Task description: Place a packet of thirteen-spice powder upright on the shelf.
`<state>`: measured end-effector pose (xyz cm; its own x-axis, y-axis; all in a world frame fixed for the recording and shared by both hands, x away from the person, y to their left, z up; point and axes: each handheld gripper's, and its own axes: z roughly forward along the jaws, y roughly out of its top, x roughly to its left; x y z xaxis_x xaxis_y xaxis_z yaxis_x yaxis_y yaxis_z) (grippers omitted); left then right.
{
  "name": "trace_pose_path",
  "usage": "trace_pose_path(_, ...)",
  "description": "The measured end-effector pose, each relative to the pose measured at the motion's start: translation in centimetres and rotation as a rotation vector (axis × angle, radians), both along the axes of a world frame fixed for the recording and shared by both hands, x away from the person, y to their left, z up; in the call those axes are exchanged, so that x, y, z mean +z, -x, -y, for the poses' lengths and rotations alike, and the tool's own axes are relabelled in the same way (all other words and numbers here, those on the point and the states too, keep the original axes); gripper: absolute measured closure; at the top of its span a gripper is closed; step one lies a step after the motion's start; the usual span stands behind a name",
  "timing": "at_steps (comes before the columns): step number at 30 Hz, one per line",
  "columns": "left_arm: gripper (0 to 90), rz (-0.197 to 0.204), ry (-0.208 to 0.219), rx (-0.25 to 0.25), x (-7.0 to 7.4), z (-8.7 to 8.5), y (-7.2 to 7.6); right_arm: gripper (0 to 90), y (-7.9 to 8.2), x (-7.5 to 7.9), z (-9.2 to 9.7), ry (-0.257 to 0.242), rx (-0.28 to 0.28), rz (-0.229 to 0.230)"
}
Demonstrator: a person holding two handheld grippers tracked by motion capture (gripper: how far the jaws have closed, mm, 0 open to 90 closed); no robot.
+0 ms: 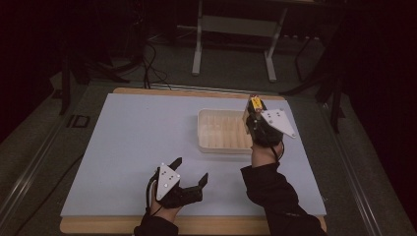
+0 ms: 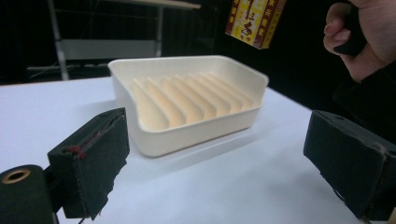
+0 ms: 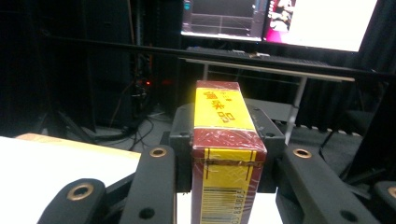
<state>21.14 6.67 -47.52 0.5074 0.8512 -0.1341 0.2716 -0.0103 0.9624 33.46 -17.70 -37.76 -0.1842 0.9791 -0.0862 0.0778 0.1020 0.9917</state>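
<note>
A red and yellow box (image 1: 255,103) stands upright in my right gripper (image 1: 255,109), which is shut on it above the right end of a cream ribbed tray (image 1: 201,132). In the right gripper view the box (image 3: 229,154) fills the gap between the black jaws of the right gripper (image 3: 228,140). My left gripper (image 1: 191,169) rests low near the table's front edge, open, with nothing between its pads. The left gripper view looks between the wide-apart jaws of the left gripper (image 2: 219,163) at the tray (image 2: 196,135), with the box (image 2: 254,21) above its right end.
The tray sits right of centre on a pale table top (image 1: 137,147) with a wooden border. Behind the table stands a metal frame (image 1: 196,49), with cables on the floor. Monitors (image 3: 322,18) glow beyond. The person's right hand (image 2: 364,32) hovers by the tray.
</note>
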Motion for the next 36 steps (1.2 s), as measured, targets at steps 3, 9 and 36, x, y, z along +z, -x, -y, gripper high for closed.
trace_pose_path(3, 7.8, 0.000, 0.006, 0.004, -0.2, -0.1, -0.1, 67.8, -0.6, -0.6, -0.1, -0.014, 0.000, -0.008)
trace_pose_path(9, 7.8, -0.011, -0.007, 0.000, -0.6, 0.0, -0.3, 67.8, -2.0, -2.4, -0.4, -0.027, -0.019, -0.034)
trace_pose_path(36, 7.8, 0.002, -0.007, -0.008, -0.7, -0.1, -0.3, 67.8, -5.0, -6.7, -0.2, -0.097, -0.096, -0.126)
